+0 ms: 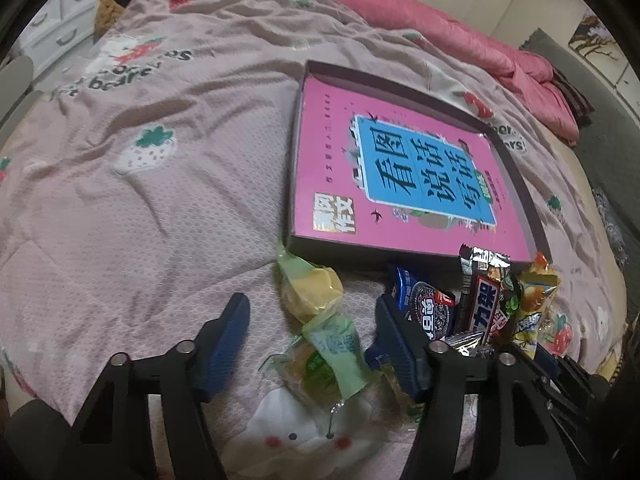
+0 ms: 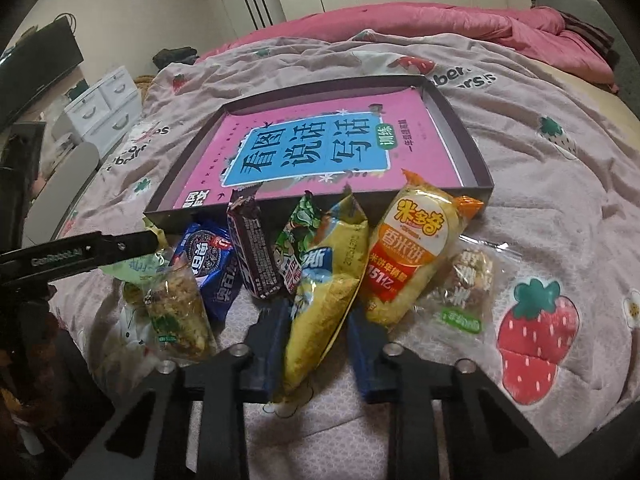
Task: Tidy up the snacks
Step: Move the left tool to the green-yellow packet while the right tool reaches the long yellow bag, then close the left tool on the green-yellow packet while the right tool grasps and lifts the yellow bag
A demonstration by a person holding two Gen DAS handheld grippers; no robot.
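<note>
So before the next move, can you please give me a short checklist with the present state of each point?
1. Left gripper open: ok.
2. Green-wrapped snack between its fingers: ok, not yet clamped.
3. Right gripper around the yellow bag: ok; firm grip: cannot tell.
4. Shallow box free of snacks: ok, only a pink book inside.
5. Oreo pack clear of the left gripper: not ok, it is against the right-side finger.
</note>
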